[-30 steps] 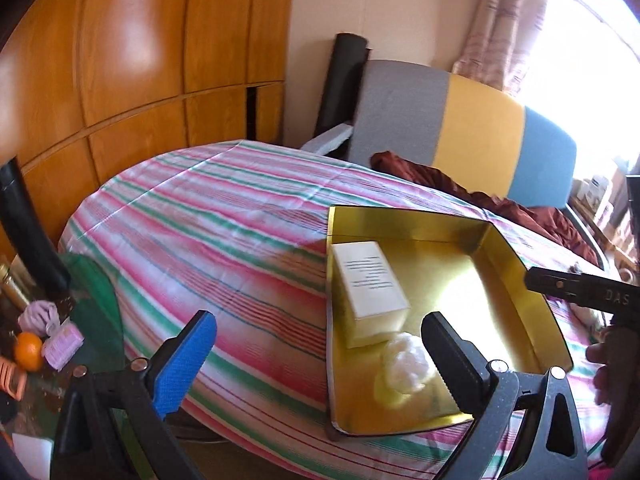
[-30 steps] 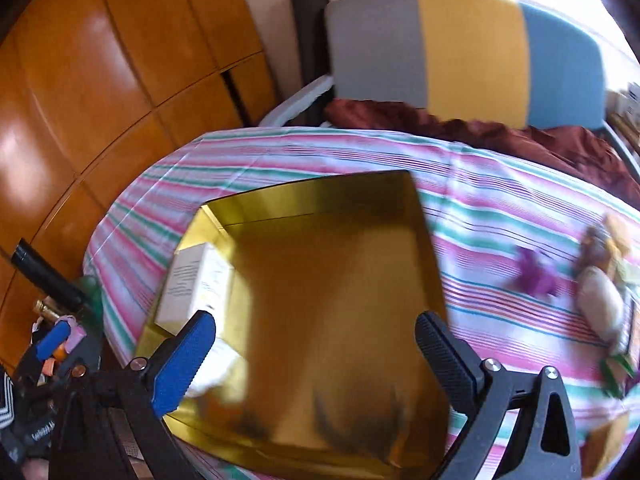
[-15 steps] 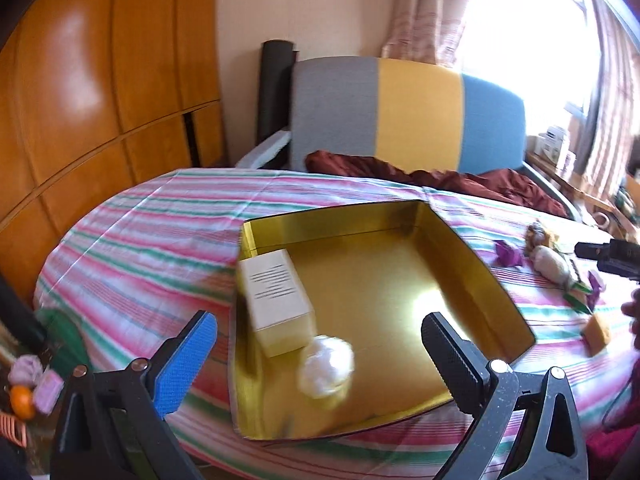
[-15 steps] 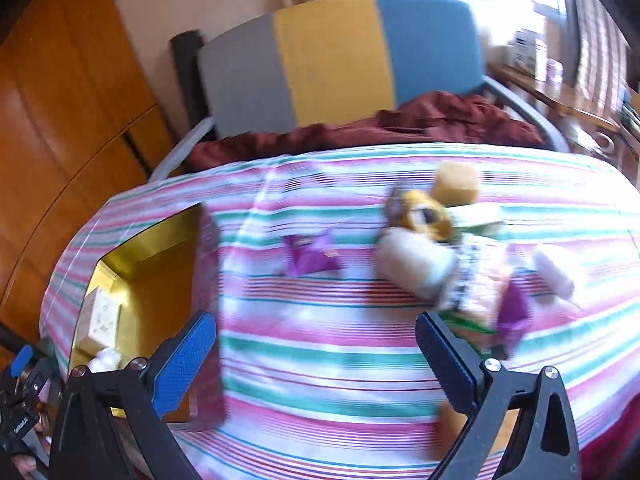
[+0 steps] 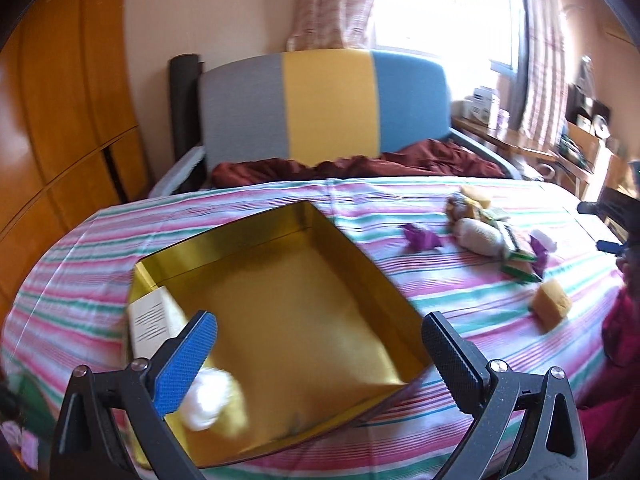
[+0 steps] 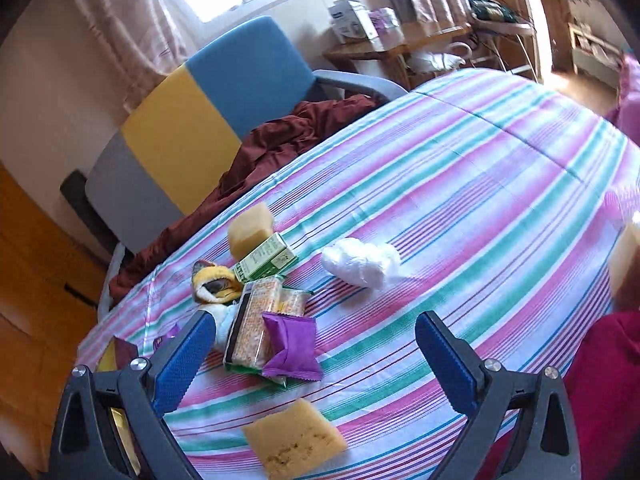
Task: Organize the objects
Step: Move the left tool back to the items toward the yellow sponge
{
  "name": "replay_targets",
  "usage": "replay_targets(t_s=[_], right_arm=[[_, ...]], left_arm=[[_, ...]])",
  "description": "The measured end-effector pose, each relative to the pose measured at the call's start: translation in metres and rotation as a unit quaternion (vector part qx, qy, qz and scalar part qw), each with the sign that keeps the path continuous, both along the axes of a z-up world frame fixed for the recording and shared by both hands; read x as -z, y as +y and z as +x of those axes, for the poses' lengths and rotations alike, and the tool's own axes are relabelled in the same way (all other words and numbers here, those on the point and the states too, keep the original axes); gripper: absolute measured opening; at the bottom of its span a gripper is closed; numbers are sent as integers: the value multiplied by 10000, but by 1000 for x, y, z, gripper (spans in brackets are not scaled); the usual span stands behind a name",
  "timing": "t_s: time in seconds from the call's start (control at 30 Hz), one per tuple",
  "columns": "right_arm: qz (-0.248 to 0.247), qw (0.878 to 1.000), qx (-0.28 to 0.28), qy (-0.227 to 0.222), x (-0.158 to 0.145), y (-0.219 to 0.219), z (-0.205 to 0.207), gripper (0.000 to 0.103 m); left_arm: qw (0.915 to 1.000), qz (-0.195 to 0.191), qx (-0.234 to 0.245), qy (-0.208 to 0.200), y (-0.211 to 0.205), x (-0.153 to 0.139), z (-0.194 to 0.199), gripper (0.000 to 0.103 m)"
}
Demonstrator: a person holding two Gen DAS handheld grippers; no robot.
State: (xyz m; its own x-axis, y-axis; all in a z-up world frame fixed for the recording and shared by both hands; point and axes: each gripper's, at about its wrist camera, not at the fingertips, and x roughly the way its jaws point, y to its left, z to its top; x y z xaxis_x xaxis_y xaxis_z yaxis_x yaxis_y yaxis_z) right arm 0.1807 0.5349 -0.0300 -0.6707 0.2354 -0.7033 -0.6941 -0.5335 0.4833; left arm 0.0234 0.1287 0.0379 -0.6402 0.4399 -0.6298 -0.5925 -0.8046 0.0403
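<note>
right gripper (image 6: 312,340) wide, empty, held above snack pile (image 6: 264,320); purple packet (image 6: 292,346) best taken flat across edges; left gripper (image 5: 320,344) wide, empty, over gold tray (image 5: 360,252), left of pile

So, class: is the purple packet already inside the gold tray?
No, the purple packet lies on the striped tablecloth atop the snack pile, outside the tray.

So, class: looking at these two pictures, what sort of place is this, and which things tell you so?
Most likely a room in a home, perhaps a dining or living room. A table under a striped cloth holds snacks, an armchair stands behind it, and curtains hang at a sunny window.
</note>
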Motion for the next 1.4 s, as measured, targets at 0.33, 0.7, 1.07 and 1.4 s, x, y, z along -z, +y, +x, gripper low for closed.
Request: replay_targets(t_s=[0.33,0.7,1.07,1.4], right_arm=[[-739,9936,524,676,8,23,26,102],[-974,9918,333,752,15,23,22,102],[-1065,9889,596,842,18,31,32,102],[-1060,9924,383,488,23,30,20,102]], left_arm=[[9922,-155,1221,-178,84,12,28,103],[9534,-689,2900,-458,190,47,70,103],[8965,-1143,4264,-373,280,88,111,103],[9109,-785,3866,-1213,285,115,87,103]])
